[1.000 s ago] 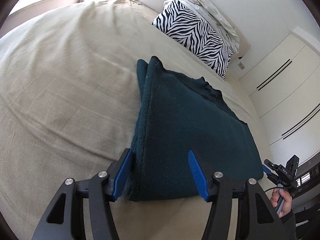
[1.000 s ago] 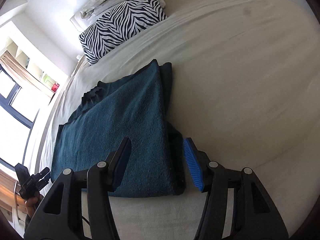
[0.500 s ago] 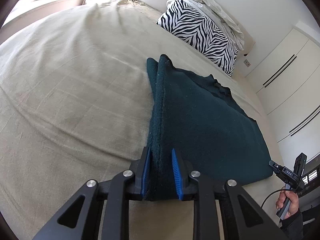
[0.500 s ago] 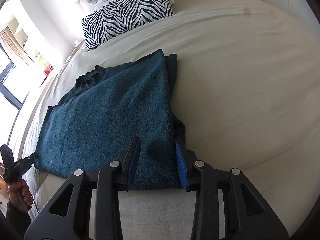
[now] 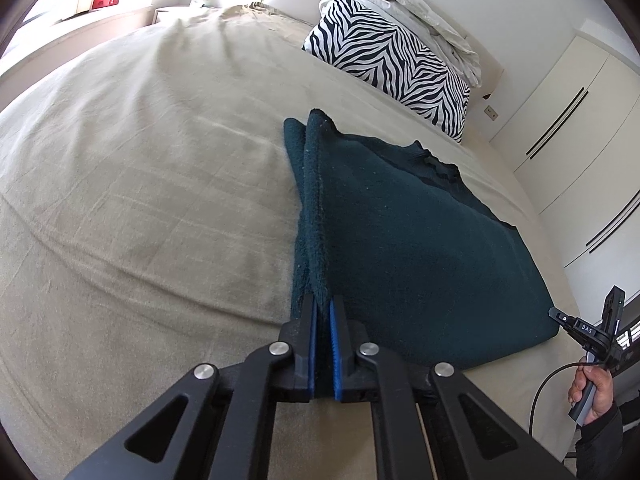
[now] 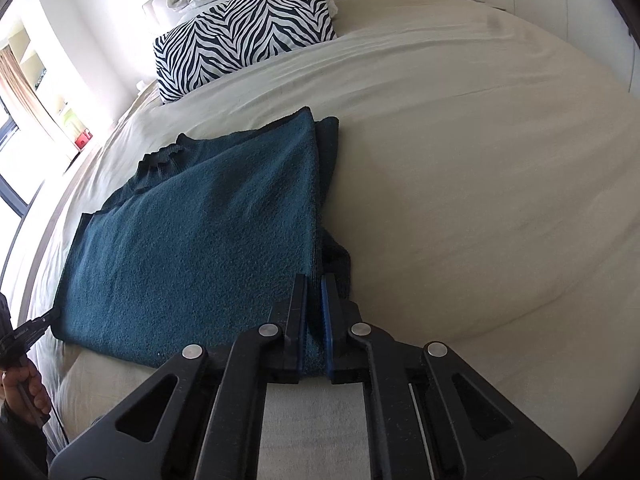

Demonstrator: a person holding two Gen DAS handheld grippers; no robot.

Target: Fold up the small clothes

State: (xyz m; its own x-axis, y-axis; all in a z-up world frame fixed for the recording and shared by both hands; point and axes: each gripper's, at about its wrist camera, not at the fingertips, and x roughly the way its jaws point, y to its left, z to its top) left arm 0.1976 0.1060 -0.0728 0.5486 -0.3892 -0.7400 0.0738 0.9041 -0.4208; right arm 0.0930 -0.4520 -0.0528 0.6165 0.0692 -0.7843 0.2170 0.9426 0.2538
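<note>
On the beige bed (image 5: 140,200) lies a dark teal sweater (image 5: 400,240), folded over, its near hem toward both cameras. At the sweater's left edge, the left tool (image 5: 323,312) is clamped on the doubled fabric, lifting it into a ridge. At the opposite near corner, the right tool (image 6: 315,284) pinches the right edge the same way. Beyond the sweater, a zebra pillow (image 6: 240,36) rests by the headboard.

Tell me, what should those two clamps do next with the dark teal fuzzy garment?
Probably lift together and carry the near edge toward the zebra-striped pillow, since the left gripper and right gripper each pinch a near corner of the dark teal fuzzy garment.
</note>
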